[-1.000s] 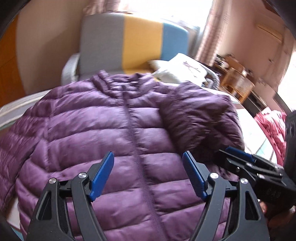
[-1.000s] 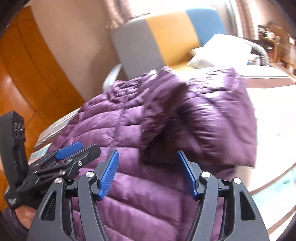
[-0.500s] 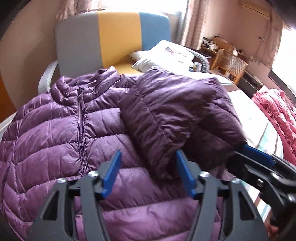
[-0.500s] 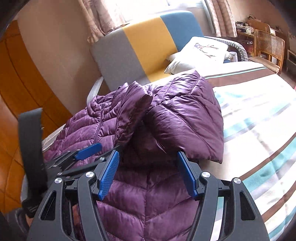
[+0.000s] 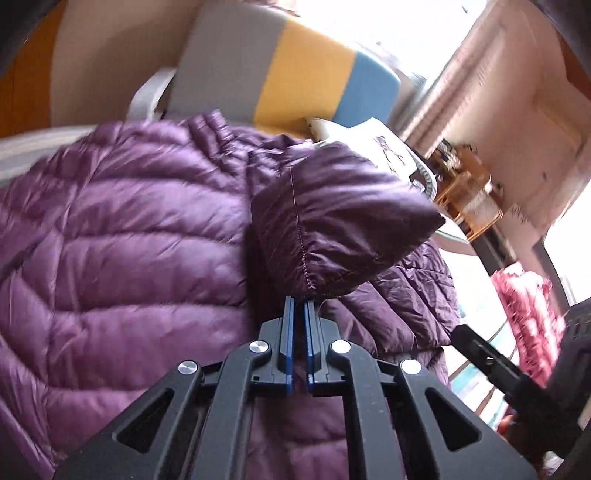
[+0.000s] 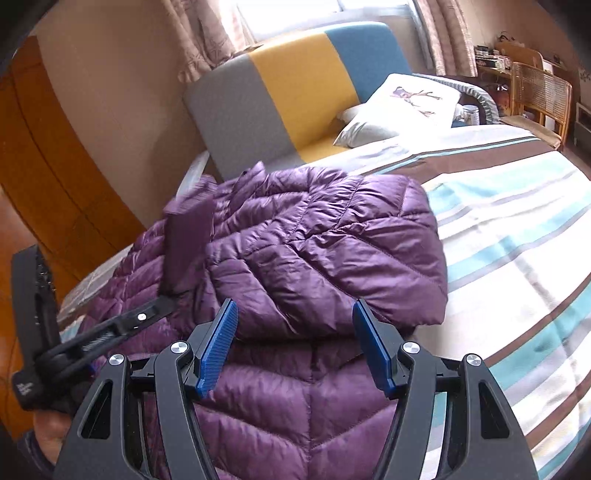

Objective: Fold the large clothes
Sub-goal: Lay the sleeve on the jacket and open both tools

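The left gripper (image 5: 299, 308), just closed, pinches the purple quilted puffer jacket's (image 6: 325, 236) sleeve cuff (image 5: 332, 229); the right gripper (image 6: 293, 345) hovers spread above the jacket.

A striped bedspread (image 6: 517, 229), a white pillow (image 6: 402, 107), a grey-yellow-blue headboard (image 6: 295, 85), a wicker chair (image 6: 539, 96) and curtains (image 6: 199, 33).
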### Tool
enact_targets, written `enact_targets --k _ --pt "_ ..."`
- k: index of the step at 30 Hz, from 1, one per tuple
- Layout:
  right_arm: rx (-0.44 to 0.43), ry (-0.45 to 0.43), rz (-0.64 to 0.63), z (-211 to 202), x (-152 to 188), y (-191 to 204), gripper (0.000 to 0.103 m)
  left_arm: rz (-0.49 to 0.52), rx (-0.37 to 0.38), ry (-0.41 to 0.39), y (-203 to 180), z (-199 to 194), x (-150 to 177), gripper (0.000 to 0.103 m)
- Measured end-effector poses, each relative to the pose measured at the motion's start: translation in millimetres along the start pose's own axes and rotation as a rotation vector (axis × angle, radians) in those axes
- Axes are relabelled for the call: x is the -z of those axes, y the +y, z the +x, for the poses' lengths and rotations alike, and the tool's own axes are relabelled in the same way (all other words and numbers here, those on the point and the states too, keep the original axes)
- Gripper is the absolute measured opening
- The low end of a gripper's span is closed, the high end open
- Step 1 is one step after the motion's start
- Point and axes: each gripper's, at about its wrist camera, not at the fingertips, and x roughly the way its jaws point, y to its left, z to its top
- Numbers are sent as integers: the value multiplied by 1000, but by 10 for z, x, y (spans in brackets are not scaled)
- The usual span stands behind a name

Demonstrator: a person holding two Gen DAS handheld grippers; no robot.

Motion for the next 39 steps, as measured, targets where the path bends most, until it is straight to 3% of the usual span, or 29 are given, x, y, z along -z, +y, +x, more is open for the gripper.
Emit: enact_targets --k 3,4,5,7,11,13,15,17,20,25,31,39 --pt "0 28 -17 92 42 68 64 -62 -3 -1 220 -59 79 6" --pt "1 37 -22 120 57 88 64 -70 -15 -3 280 -83 111 14" --pt "3 41 -26 129 71 96 64 -81 -21 -7 323 -99 132 31" --pt "5 48 -31 141 90 115 64 -118 -16 -29 431 -147 144 50" --pt "11 35 -27 75 81 92 64 -153 -3 -54 531 -168 121 66" --pt "20 26 -18 49 53 53 64 -171 -17 -43 576 -135 100 63" --pt "41 23 -19 55 32 35 64 -186 -34 -33 645 -114 44 51" --pt "68 19 -28 87 -18 17 64 -192 -35 -19 713 -86 18 19" --pt "90 25 -46 169 -78 34 64 -172 -47 -35 750 -147 -1 4" --pt "111 69 -89 440 -148 143 64 -140 -77 -66 768 -275 1 2" --pt "162 128 -165 801 -63 340 66 -142 -127 -50 981 -309 53 3" --pt "255 117 -241 977 33 452 68 -122 -162 -54 954 -296 135 11"
